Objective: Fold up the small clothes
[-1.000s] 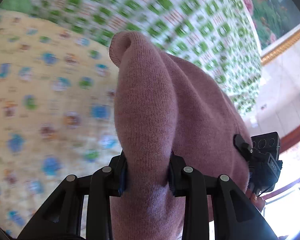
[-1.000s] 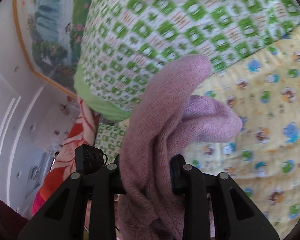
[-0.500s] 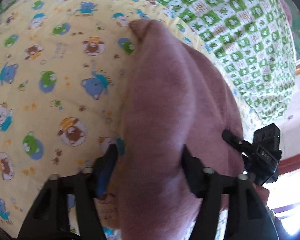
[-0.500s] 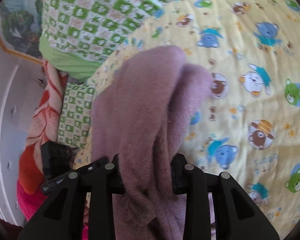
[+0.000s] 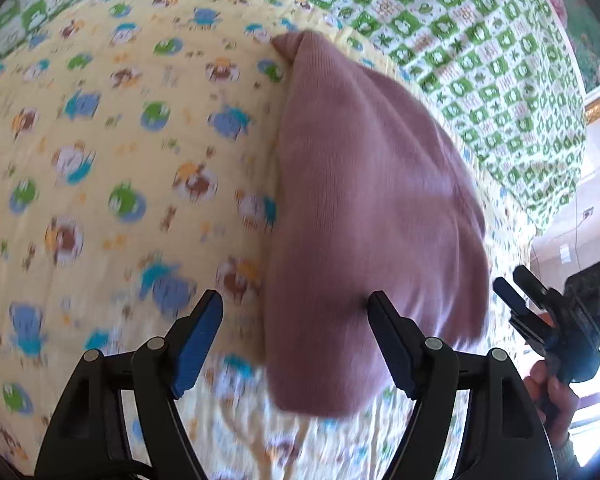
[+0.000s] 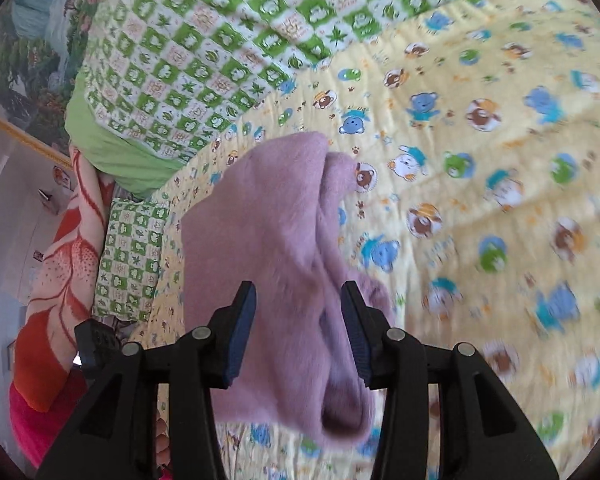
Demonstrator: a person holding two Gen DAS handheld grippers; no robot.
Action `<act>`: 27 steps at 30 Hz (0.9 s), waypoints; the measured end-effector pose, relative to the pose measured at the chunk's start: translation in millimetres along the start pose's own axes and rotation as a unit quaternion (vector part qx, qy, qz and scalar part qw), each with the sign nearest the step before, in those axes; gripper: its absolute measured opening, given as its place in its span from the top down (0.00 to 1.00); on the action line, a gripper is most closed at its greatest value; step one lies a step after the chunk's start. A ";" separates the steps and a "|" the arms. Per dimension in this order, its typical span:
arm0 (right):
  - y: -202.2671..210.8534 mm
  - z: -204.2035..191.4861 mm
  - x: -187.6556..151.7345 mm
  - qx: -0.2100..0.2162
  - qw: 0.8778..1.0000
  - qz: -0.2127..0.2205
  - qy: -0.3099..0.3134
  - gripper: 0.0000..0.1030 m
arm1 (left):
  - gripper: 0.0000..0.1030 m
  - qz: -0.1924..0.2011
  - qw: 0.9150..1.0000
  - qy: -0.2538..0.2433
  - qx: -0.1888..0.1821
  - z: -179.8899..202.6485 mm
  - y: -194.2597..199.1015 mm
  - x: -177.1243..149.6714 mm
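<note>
A pink knit garment [image 5: 363,216] lies folded on the yellow cartoon-print sheet [image 5: 100,200]. My left gripper [image 5: 296,316] hangs just over its near end, open wide and still opening. Its left pad is clear of the cloth, and its right finger [image 5: 391,332] rests against the knit. In the right wrist view the same garment [image 6: 268,240] sags between the blue pads of my right gripper [image 6: 298,316]. Those jaws are opening, with loose cloth in the gap and both pad faces showing. The right gripper [image 5: 539,316], held in a hand, shows at the left wrist view's right edge.
A green-and-white checked quilt [image 6: 220,40] covers the far side of the bed, over a plain green pillow [image 6: 116,152]. An orange floral blanket [image 6: 60,272] lies at the bed's end. A gold-framed landscape painting [image 6: 24,60] hangs on the wall.
Both grippers came down with the pink garment from the air onto the yellow sheet. Both pairs of jaws, clamped on the knit before, have spread, the left much wider.
</note>
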State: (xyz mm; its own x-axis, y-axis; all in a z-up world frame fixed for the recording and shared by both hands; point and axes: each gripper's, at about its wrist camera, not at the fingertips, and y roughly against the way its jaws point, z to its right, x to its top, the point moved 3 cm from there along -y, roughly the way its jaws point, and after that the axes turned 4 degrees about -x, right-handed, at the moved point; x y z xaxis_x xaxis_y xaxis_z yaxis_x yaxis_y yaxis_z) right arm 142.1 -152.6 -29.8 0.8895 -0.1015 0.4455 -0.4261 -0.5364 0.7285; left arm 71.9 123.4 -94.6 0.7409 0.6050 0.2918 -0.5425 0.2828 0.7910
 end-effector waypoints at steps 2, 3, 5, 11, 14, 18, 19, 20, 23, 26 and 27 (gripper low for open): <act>13.4 -7.8 -19.3 -0.011 1.000 0.001 0.015 0.55 | 0.27 -0.009 1.000 -0.003 0.002 -2.1 1.2 -12.0; 16.7 -10.5 -26.1 -0.016 1.000 -0.001 0.021 0.53 | 0.27 -0.016 1.000 -0.002 0.005 -3.5 1.4 -18.2; 19.4 -12.1 -37.9 -0.025 0.999 -0.007 0.030 0.48 | 0.27 -0.019 1.000 0.007 0.007 -6.1 3.1 -25.6; 3.1 -4.8 -40.7 0.000 0.998 -0.037 0.040 0.48 | 0.26 -0.015 0.999 0.018 0.036 -3.3 6.0 -29.2; -11.9 -2.0 -37.6 -0.004 0.996 -0.055 0.065 0.48 | 0.26 -0.014 0.998 0.025 0.059 -1.8 8.3 -26.8; -28.3 7.8 -23.9 0.001 0.996 -0.062 0.072 0.48 | 0.26 -0.012 0.995 0.037 0.090 -1.1 7.1 -20.3; -33.0 8.3 -18.9 0.016 0.995 -0.066 0.071 0.48 | 0.26 -0.010 0.995 0.044 0.092 -0.4 6.5 -18.1; -35.3 7.2 -15.9 0.028 0.994 -0.070 0.075 0.48 | 0.26 -0.008 0.994 0.049 0.094 1.2 6.0 -16.0; -39.9 -5.4 -10.1 0.049 0.990 -0.076 0.105 0.48 | 0.23 -0.003 0.993 0.049 0.108 6.4 3.8 -12.2; -51.5 -10.2 -9.6 0.056 0.988 -0.096 0.109 0.48 | 0.23 -0.007 0.993 0.050 0.110 9.1 -2.2 -12.2; -57.7 -8.7 -10.8 0.051 0.987 -0.106 0.108 0.48 | 0.23 -0.009 0.993 0.049 0.109 9.3 -3.7 -12.5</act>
State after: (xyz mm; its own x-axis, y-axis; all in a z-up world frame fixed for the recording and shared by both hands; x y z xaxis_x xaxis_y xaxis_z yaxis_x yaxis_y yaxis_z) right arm 155.7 -113.3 -72.1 0.8965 0.1969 0.3969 -0.2053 -0.6094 0.7658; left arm 68.4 107.8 -96.2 0.7016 0.6741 0.2310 -0.4232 0.1333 0.8962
